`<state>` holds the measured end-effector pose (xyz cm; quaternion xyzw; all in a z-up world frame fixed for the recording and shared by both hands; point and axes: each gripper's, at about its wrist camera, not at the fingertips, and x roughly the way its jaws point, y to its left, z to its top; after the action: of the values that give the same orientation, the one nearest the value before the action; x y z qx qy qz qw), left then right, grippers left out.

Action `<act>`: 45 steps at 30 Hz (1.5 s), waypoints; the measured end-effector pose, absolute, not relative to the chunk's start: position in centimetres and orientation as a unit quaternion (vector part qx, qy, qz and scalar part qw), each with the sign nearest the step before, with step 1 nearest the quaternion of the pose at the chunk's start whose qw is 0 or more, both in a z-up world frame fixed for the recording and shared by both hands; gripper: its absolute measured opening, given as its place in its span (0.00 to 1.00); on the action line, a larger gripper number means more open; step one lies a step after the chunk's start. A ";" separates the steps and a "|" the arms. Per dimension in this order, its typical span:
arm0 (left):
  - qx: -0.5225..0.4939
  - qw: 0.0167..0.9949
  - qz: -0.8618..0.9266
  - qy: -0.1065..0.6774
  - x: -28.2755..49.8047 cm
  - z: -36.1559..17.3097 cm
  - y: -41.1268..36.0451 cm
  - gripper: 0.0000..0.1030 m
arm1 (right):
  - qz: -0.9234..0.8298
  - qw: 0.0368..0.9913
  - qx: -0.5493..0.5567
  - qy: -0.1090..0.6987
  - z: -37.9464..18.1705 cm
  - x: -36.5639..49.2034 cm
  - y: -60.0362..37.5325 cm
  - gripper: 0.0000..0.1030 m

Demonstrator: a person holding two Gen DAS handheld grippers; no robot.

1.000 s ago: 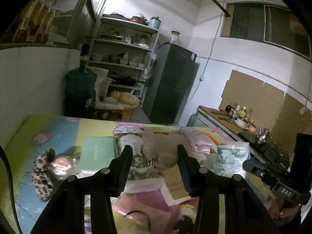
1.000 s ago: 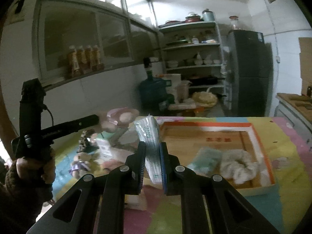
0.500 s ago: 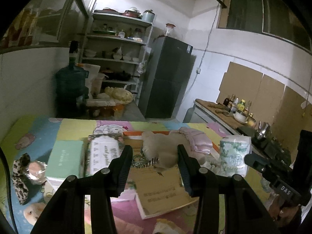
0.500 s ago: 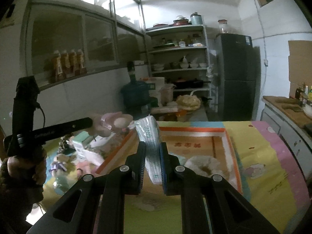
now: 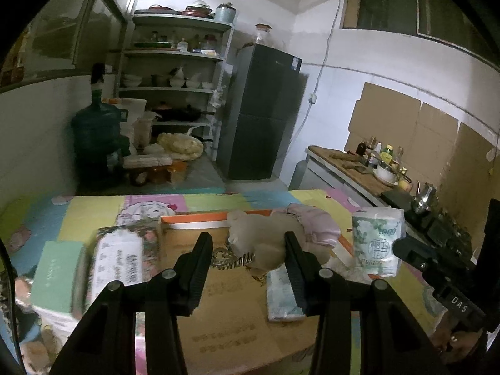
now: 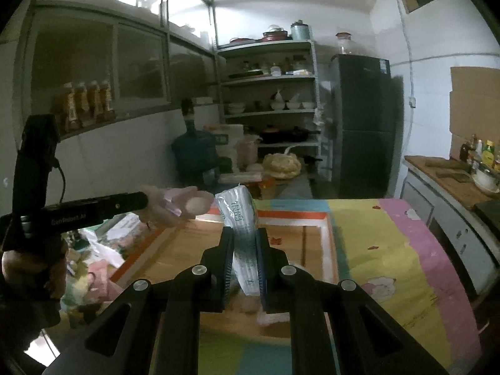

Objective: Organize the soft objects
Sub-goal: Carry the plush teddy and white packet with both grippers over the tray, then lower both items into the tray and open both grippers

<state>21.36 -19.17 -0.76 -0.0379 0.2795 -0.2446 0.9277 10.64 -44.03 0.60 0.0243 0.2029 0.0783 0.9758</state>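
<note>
My left gripper point(image 5: 247, 262) pinches a soft plush toy point(image 5: 265, 243), beige with a pink part, low in the centre of the left view. The toy hangs above an open cardboard box point(image 5: 225, 315) with an orange rim.

My right gripper point(image 6: 243, 265) is pressed tight on a slim tissue pack point(image 6: 242, 218) that stands upright between the jaws, centre of the right view, over the same box.

A pale blue packet point(image 5: 281, 293) already lies inside the box, lower centre right of the left view.

Outside the box, to the left, a green box point(image 5: 56, 275), a printed white pack point(image 5: 120, 262) and more small items at the lower left edge sit on a colourful mat point(image 6: 384, 250).

I judge the sorting partly done: one item is boxed, two are in hand, and several are left.
</note>
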 end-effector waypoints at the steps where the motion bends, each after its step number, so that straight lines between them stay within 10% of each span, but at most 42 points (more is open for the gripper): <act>1: -0.038 0.927 -0.246 0.282 21.7 -0.8 -19.6 0.45 | 0.076 0.976 0.024 0.203 0.5 10.7 -44.1 0.14; 45: -0.006 0.888 -0.208 0.411 30.5 -7.7 -28.1 0.45 | -0.009 0.944 -0.042 0.327 -4.5 21.9 -46.9 0.14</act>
<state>30.45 -28.09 -7.68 -0.0058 0.4107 -0.2079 0.8877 21.91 -46.87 -4.49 -0.0416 0.3266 -0.0087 0.9442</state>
